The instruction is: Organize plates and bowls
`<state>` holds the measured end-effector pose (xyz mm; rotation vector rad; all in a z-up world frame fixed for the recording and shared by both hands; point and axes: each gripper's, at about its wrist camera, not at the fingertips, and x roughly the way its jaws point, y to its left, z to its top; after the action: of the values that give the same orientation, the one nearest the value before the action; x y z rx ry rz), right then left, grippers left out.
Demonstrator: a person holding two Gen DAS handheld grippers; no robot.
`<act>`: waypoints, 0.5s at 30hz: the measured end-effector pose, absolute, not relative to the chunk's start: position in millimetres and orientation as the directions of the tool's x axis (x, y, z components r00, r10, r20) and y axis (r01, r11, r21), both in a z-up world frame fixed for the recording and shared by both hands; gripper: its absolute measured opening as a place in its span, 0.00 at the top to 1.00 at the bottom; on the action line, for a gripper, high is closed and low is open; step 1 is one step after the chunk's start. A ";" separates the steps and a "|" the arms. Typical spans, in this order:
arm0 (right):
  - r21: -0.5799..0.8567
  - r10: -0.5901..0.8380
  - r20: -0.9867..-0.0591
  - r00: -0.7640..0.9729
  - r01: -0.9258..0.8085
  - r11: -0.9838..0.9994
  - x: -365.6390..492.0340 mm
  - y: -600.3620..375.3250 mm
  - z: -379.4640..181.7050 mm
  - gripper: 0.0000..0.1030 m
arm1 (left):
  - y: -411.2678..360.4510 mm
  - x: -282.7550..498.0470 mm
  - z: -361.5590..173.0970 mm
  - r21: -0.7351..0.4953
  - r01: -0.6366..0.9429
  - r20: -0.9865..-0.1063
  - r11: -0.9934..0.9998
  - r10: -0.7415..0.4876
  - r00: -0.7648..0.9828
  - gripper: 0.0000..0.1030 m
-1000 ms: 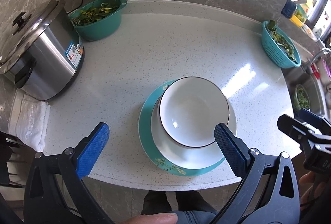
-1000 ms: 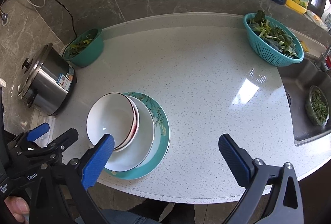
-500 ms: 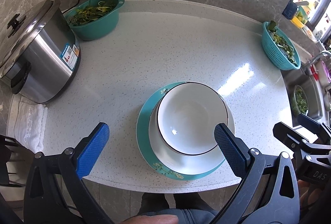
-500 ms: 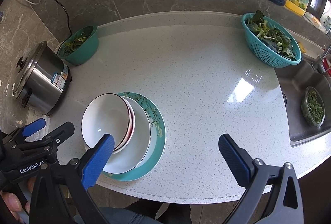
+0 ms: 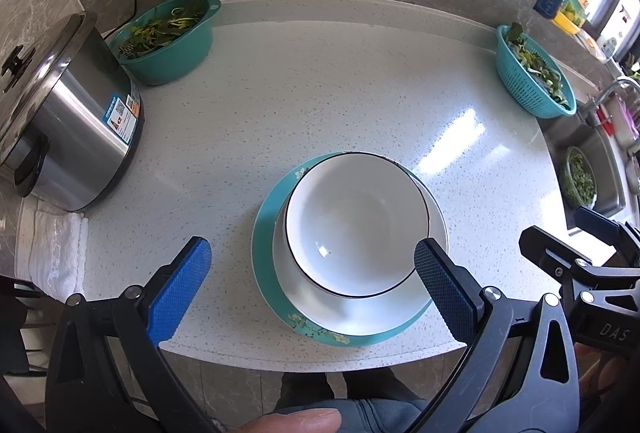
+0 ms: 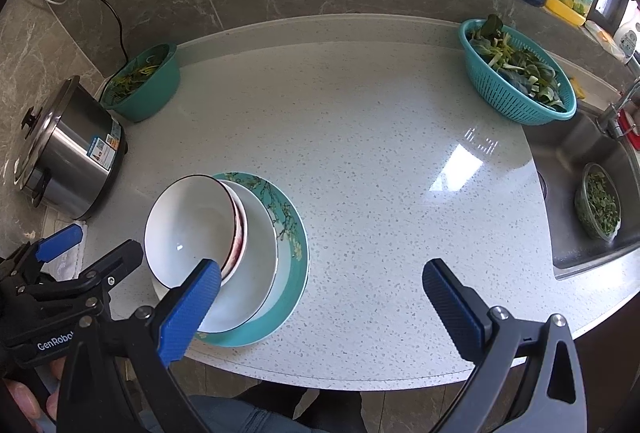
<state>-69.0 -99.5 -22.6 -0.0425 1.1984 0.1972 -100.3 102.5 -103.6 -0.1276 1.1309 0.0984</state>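
A stack stands near the counter's front edge: a teal flowered plate (image 5: 268, 273) (image 6: 292, 253) at the bottom, a white plate (image 5: 360, 317) (image 6: 252, 273) on it, then a red-rimmed bowl (image 6: 239, 233), and a white black-rimmed bowl (image 5: 356, 221) (image 6: 188, 221) on top. My left gripper (image 5: 312, 285) is open and empty, held back above the stack's near side. My right gripper (image 6: 320, 305) is open and empty, to the right of the stack. Each gripper shows at the edge of the other's view.
A steel rice cooker (image 5: 60, 121) (image 6: 64, 157) stands at the left on a white cloth (image 5: 52, 249). A teal bowl of greens (image 5: 168, 37) (image 6: 144, 81) is at the back left. A teal basket of greens (image 5: 532, 73) (image 6: 516, 73) is at the back right, by the sink (image 6: 592, 193).
Both grippers have drawn back slightly toward me and the view has shifted; the stack has not moved. Both grippers stay open.
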 end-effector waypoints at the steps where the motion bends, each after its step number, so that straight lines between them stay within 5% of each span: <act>1: 0.071 0.128 -0.929 0.348 -0.172 0.982 -68.8 -100.3 -22.9 0.00 | 101.5 -100.2 -103.7 -0.050 -0.141 -0.906 0.989 0.014 0.423 0.00; 15: 0.057 0.119 -0.930 0.347 -0.184 0.981 -70.3 -96.6 -23.6 0.00 | 105.1 -102.4 -103.8 -0.048 -0.154 -0.904 0.987 0.022 0.426 0.00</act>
<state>-70.3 -96.6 -23.6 -0.0618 1.2003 0.1969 -102.4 105.1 -103.8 -0.1305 1.1258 0.1101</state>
